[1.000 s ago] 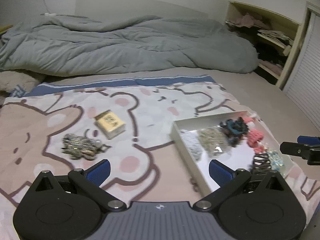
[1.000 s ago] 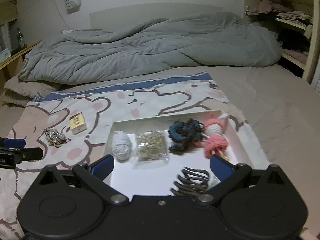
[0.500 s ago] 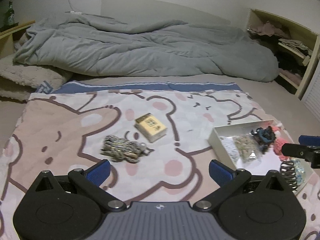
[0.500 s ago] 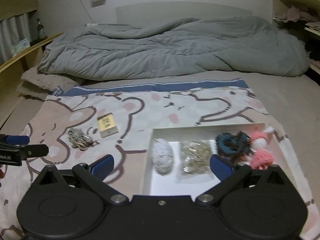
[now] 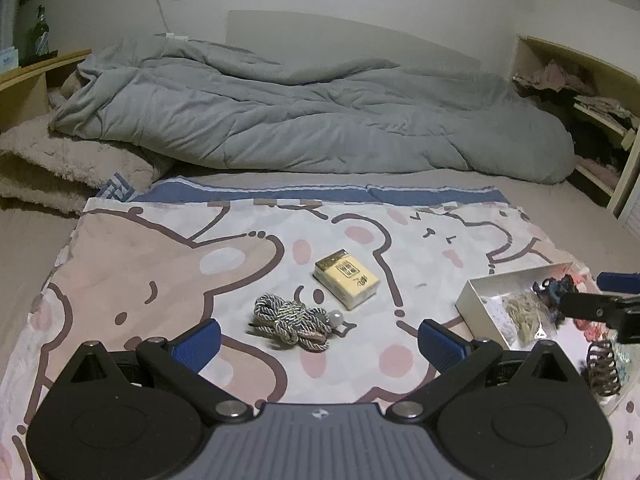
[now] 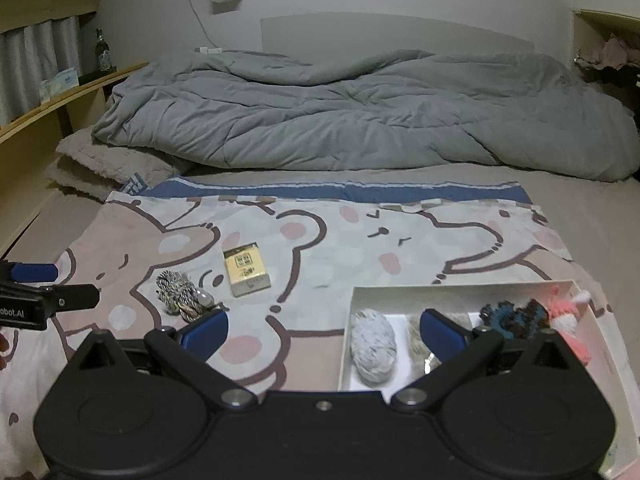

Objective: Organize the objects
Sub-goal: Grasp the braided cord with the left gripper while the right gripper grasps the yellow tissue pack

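A coiled grey and beige rope bundle [image 5: 290,322] with a pale bead lies on the bear-print sheet, just ahead of my open left gripper [image 5: 318,340]. Beyond it sits a small yellow box [image 5: 346,284]. In the right wrist view the rope bundle [image 6: 183,296] and yellow box [image 6: 246,269] lie to the left. My right gripper [image 6: 324,330] is open and empty above the white tray's [image 6: 440,291] left edge. The tray [image 5: 472,300] holds a grey ball [image 6: 374,346], a beige bundle, a dark teal scrunchie [image 6: 510,318] and a pink knit toy [image 6: 568,326].
A rumpled grey duvet [image 5: 312,120] covers the far half of the bed. A folded fuzzy blanket [image 5: 60,168] lies at far left. Shelves with clothes [image 5: 592,104] stand to the right, a bottle [image 5: 38,36] on a ledge at left. A black hair claw [image 5: 602,368] lies in the tray.
Both views have swung left. The rope bundle and yellow box now sit centred ahead of the left gripper, and the tray has slid toward the right edge. Both grippers stay open.
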### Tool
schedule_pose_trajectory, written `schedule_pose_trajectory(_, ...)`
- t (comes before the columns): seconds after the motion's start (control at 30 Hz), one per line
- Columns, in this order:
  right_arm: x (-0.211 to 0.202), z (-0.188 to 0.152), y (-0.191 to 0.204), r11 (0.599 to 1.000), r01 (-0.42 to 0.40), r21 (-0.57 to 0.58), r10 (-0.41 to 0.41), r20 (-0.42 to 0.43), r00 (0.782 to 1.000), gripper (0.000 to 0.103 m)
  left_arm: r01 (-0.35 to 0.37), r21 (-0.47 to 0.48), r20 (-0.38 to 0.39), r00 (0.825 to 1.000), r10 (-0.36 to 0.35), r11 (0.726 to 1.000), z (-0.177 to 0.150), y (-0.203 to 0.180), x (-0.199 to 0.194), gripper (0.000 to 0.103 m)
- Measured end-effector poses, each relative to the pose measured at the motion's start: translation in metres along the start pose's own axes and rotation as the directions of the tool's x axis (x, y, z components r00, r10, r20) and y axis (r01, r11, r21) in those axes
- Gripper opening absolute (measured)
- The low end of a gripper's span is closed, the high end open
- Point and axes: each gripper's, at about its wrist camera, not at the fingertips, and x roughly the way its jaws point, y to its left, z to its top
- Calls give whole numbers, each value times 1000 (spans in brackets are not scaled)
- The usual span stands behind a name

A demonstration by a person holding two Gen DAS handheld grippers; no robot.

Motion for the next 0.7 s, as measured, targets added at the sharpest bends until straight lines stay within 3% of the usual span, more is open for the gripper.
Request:
schedule_pose_trajectory(0.13, 11, 5, 11, 999, 29, -14, -29, 1, 1000, 103, -3, -12, -7, 1000, 2, 1000, 4, 6, 9, 103)
schedule_pose_trajectory(0.3, 31, 16, 23, 997, -6, -82, 7, 5, 1000, 103, -14, -34, -30, 999, 13, 999, 7, 17, 27, 103)
schedule_pose_trajectory(0.5, 61, 37, 25, 996, -63, -66, 63, 0, 998, 102, -48, -164, -90, 995, 33, 985, 11, 37, 56, 102)
schedule_pose_trajectory(0.6, 80, 47, 30, 993, -73, -97, 71, -22, 997, 87, -58, -274, -121, 992, 25, 960, 10, 49, 71, 98)
schedule_pose_trajectory(0.7, 101, 54, 36, 987, -74, -142, 67, -49, 997, 79, -78, -359, -158, 987, 22, 930, 8, 56, 88, 92)
